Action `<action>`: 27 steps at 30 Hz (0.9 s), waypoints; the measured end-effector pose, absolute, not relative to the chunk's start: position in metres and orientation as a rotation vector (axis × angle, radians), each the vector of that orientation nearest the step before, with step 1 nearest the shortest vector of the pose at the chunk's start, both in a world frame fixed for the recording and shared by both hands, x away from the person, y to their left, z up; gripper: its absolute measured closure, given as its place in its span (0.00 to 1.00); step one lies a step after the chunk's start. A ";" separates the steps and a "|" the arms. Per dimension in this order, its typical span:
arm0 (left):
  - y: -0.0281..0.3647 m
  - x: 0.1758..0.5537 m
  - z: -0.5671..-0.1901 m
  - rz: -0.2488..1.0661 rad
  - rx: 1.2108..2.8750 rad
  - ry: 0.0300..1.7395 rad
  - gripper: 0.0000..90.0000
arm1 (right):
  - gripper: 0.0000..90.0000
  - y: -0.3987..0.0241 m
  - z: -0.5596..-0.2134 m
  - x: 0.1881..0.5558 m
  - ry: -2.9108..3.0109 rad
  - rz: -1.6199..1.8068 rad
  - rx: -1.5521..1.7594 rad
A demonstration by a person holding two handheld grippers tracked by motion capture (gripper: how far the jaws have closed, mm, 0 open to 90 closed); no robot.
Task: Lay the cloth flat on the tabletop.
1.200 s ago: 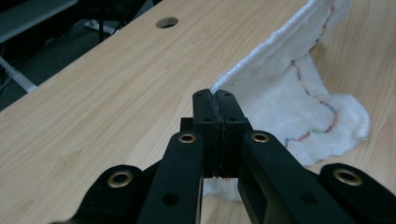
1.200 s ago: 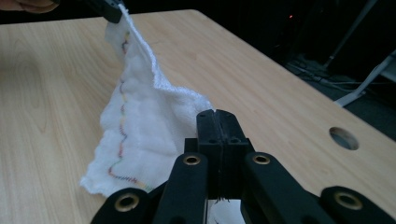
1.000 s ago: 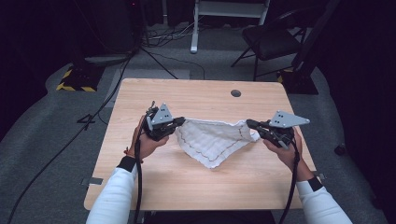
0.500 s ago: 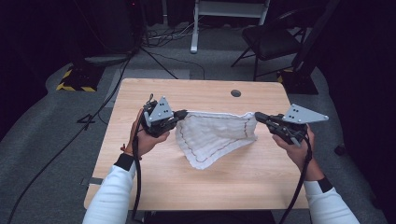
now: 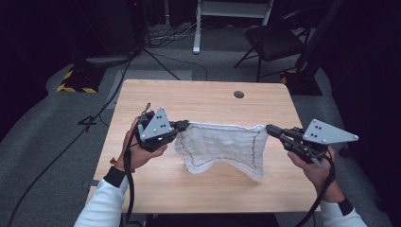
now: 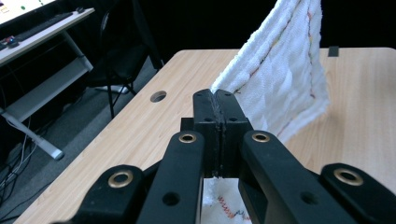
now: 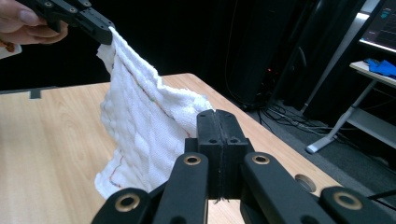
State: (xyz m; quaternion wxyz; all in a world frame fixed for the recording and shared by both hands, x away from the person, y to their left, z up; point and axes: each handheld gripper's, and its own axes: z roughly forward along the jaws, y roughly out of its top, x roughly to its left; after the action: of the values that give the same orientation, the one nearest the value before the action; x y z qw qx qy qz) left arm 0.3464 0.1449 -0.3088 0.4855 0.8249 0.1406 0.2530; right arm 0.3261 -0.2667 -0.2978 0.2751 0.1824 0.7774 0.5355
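The cloth [image 5: 220, 146] hangs in the air above the table [image 5: 198, 101], stretched between two grippers. The left gripper [image 5: 183, 126] pinches one top corner, its jaws pressed tight together on the fabric; in the left gripper view the white weave is squeezed in the thin seam between the black jaws and the cloth [image 6: 280, 79] fans up and away to the right. The right gripper [image 5: 270, 129] has the other top corner, jaws clamped shut on it the same way; in the right gripper view the cloth [image 7: 140, 126] runs from its jaws across to the left gripper [image 7: 109, 35] at the top left, with the left hand [image 7: 28, 23] behind it. The top edge runs nearly level between the two grips, sagging a touch in the middle. Below it the cloth drapes in folds, a thin coloured stitch line following its border. The lower edge dips toward the table; whether it touches the wood cannot be told. The left hand [image 5: 137, 151] holds its gripper over the table's left half, the right hand [image 5: 314, 165] holds its gripper past the right edge. A round hole [image 5: 239, 94] sits in the tabletop near the far edge, well apart from the cloth.
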 end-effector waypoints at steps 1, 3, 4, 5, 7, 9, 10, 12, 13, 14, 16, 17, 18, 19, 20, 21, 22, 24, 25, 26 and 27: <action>0.145 0.346 -0.309 0.610 2.006 0.341 0.99 | 1.00 -0.267 -0.298 0.326 2.090 1.439 0.490; 0.145 0.349 -0.310 0.608 2.018 0.354 0.98 | 1.00 -0.266 -0.298 0.325 2.094 1.434 0.492; 0.145 0.352 -0.311 0.600 2.018 0.358 0.99 | 1.00 -0.265 -0.300 0.327 2.096 1.430 0.496; 0.145 0.356 -0.313 0.583 2.011 0.366 0.98 | 1.00 -0.265 -0.303 0.332 2.098 1.428 0.520; 0.143 0.364 -0.316 0.584 2.022 0.379 0.98 | 1.00 -0.265 -0.307 0.342 2.101 1.425 0.547; 0.138 0.378 -0.321 0.585 2.044 0.401 0.98 | 1.00 -0.265 -0.309 0.348 2.099 1.413 0.558; 0.135 0.386 -0.324 0.580 2.058 0.421 0.98 | 1.00 -0.264 -0.316 0.362 2.102 1.399 0.591; 0.131 0.406 -0.332 0.567 2.075 0.459 0.98 | 1.00 -0.263 -0.319 0.370 2.105 1.383 0.607; 0.126 0.426 -0.341 0.556 2.091 0.503 0.98 | 1.00 -0.262 -0.327 0.385 2.113 1.352 0.639; 0.126 0.426 -0.341 0.556 2.091 0.503 0.98 | 1.00 -0.262 -0.327 0.385 2.113 1.352 0.639; 0.120 0.446 -0.351 0.550 2.103 0.545 0.98 | 1.00 -0.259 -0.339 0.407 2.132 1.286 0.684; 0.117 0.454 -0.356 0.552 2.105 0.564 0.98 | 1.00 -0.259 -0.343 0.415 2.140 1.266 0.697; 0.115 0.462 -0.361 0.556 2.111 0.580 0.98 | 1.00 -0.259 -0.348 0.423 2.146 1.250 0.715; 0.109 0.476 -0.371 0.550 2.105 0.613 0.98 | 1.00 -0.260 -0.352 0.431 2.148 1.242 0.734; 0.107 0.483 -0.375 0.555 2.106 0.631 0.98 | 1.00 -0.261 -0.356 0.439 2.154 1.233 0.752; 0.107 0.483 -0.375 0.555 2.106 0.631 0.98 | 1.00 -0.261 -0.360 0.447 2.159 1.220 0.766; 0.101 0.494 -0.383 0.563 2.106 0.656 0.98 | 1.00 -0.261 -0.364 0.454 2.162 1.199 0.776; 0.096 0.504 -0.391 0.585 2.127 0.687 0.98 | 1.00 -0.261 -0.371 0.468 2.173 1.185 0.802; 0.094 0.509 -0.395 0.587 2.135 0.702 0.98 | 1.00 -0.260 -0.374 0.475 2.177 1.171 0.812; 0.092 0.514 -0.400 0.594 2.143 0.717 0.97 | 1.00 -0.260 -0.377 0.480 2.178 1.156 0.822; 0.092 0.514 -0.400 0.594 2.143 0.717 0.97 | 1.00 -0.260 -0.377 0.480 2.178 1.156 0.822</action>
State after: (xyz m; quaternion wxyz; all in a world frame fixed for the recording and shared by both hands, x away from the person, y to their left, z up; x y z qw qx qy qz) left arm 0.5143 0.0919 -0.3995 0.3917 0.8439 0.2823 0.2339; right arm 0.4804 -0.2600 -0.3774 0.2678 0.3048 0.8073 0.4286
